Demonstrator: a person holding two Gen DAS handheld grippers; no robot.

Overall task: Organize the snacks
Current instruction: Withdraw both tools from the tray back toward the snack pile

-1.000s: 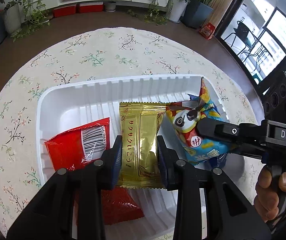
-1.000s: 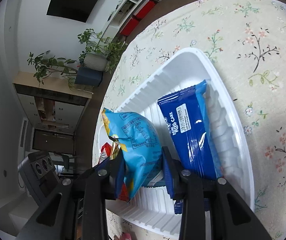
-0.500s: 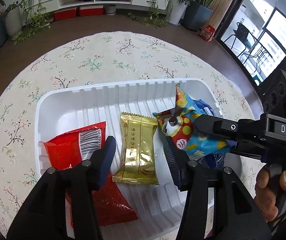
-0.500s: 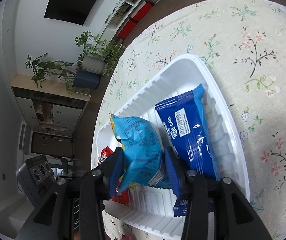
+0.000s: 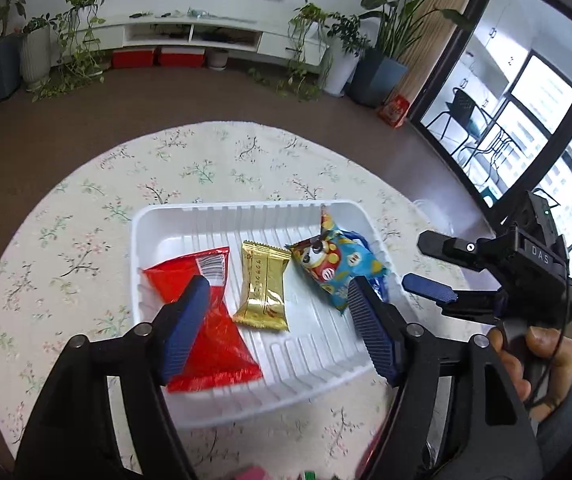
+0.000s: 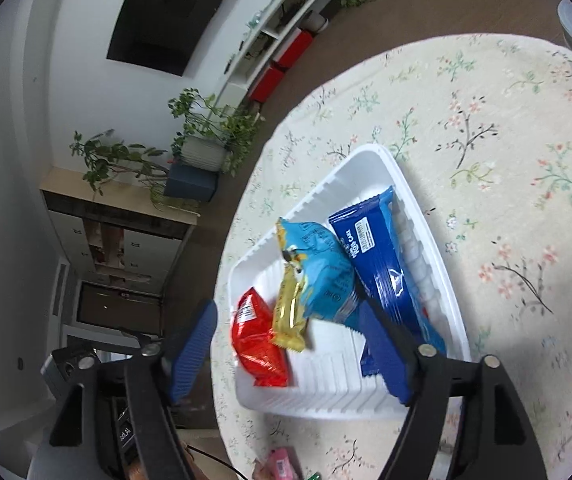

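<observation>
Left tool (image 5: 276,330): fingers spread wide, gripping nothing, raised above the near part of the tray.
Right tool (image 6: 290,354): fingers spread wide, empty, raised over the near end of the tray; also seen from the left camera (image 5: 432,268), off the tray's right rim.
White ribbed plastic tray (image 5: 222,212): on the worktop, just ahead of both tools, holding four snack packs side by side.
Red foil snack bag (image 5: 206,320): flat in the tray, partly behind the left tool's left finger.
Gold foil wrapper with Japanese print (image 5: 264,284): flat in the tray, between the left tool's fingers and beyond their tips.
Light blue cartoon snack bag (image 5: 338,264): beside the gold wrapper, leaning on the dark blue pack.
Dark blue roll cake pack (image 6: 382,264): along the tray's wall, partly behind the right tool's right finger.
Round worktop with floral cloth (image 5: 86,200): under the tray.
</observation>
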